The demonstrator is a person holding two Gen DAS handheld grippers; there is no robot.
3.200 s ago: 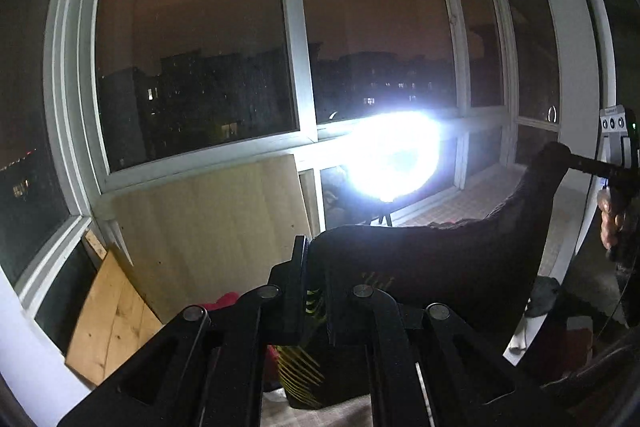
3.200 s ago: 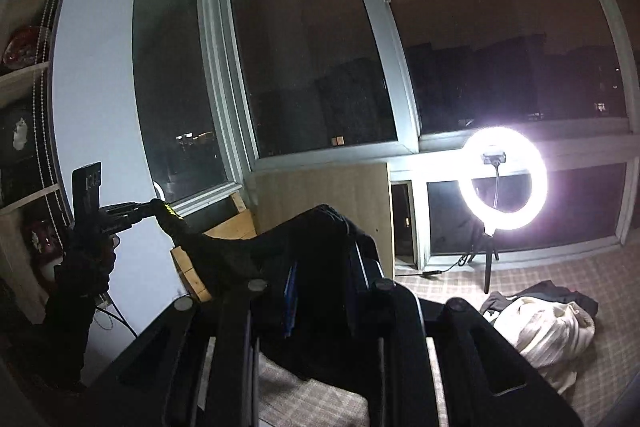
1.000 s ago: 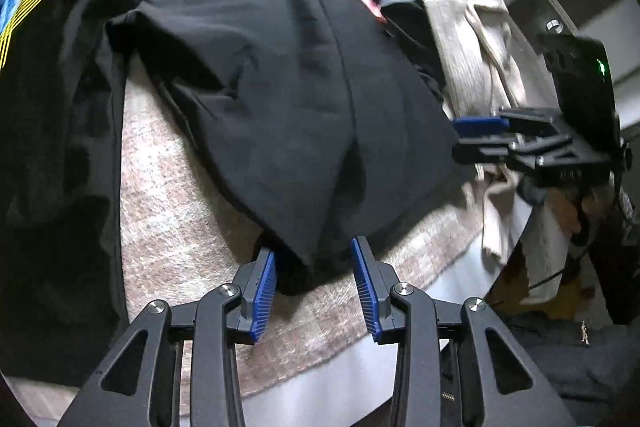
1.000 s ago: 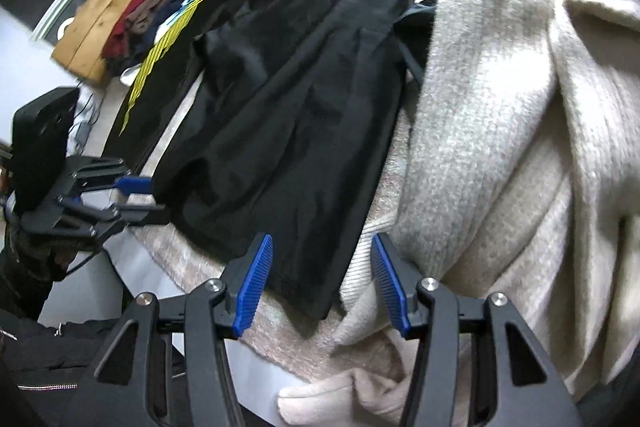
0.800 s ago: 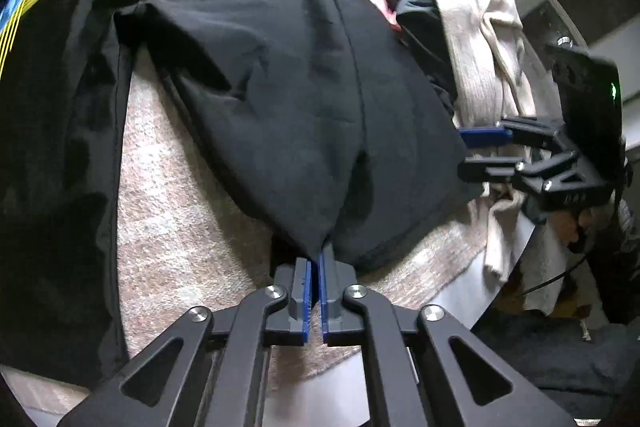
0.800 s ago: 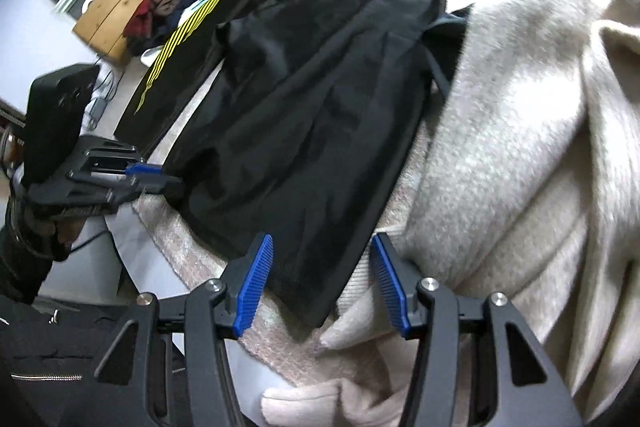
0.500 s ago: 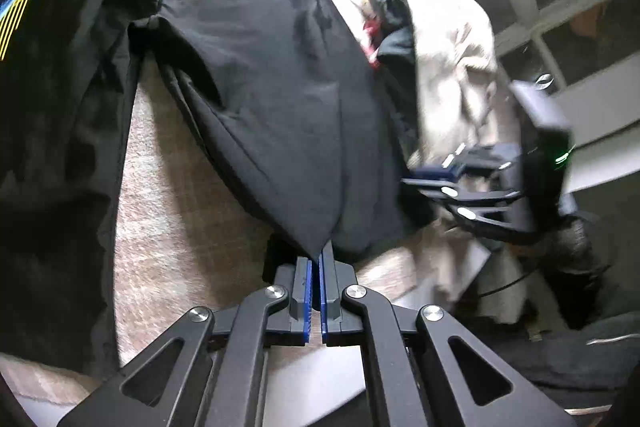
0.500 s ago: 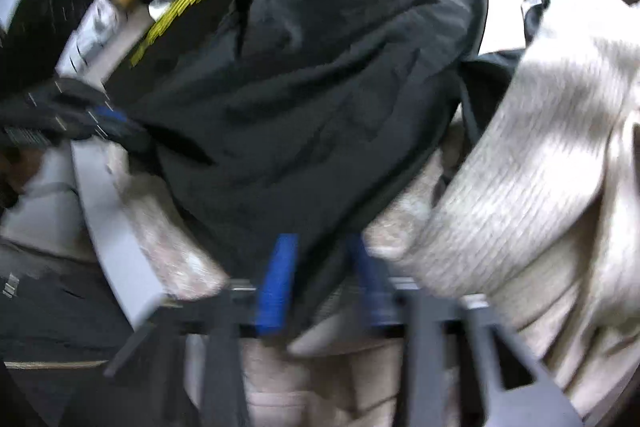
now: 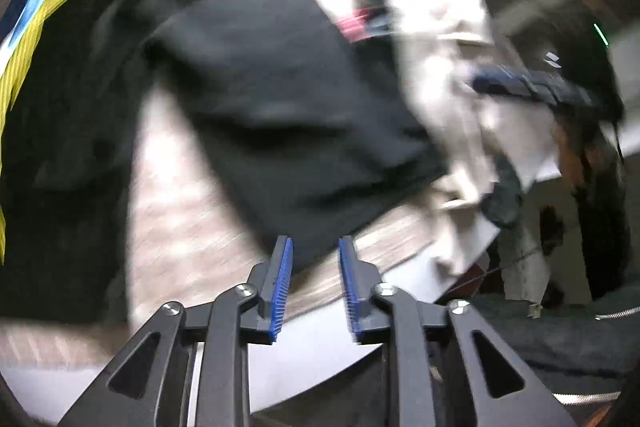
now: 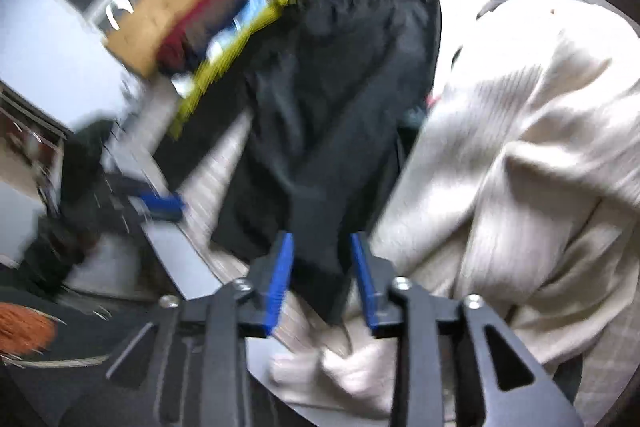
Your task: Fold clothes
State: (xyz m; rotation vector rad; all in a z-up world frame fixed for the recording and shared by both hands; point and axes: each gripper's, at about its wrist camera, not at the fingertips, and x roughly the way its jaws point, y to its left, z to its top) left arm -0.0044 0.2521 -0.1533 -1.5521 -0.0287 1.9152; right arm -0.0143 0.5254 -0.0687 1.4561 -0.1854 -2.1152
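Black shorts (image 9: pixel 280 99) lie spread on a pale checked cloth (image 9: pixel 180 227) over the table; the frames are blurred by motion. My left gripper (image 9: pixel 314 259) is open, its blue pads on either side of one hem corner without pinching it. In the right wrist view the shorts (image 10: pixel 340 115) run away from me. My right gripper (image 10: pixel 322 263) is open, with the other hem corner lying between its pads. Each gripper shows in the other's view: the right one (image 9: pixel 532 87), the left one (image 10: pixel 156 205).
A cream knit sweater (image 10: pixel 520 147) is heaped to the right of the shorts, also in the left wrist view (image 9: pixel 440 39). A black garment with yellow and blue stripes (image 9: pixel 24 39) lies left. Folded red and dark clothes (image 10: pixel 200 23) sit far left. The table edge (image 10: pixel 180 259) is near.
My left gripper, shut on the hem corner half a second ago, has opened. My right gripper had closed in on its corner and now stands open. Both cameras swung quickly.
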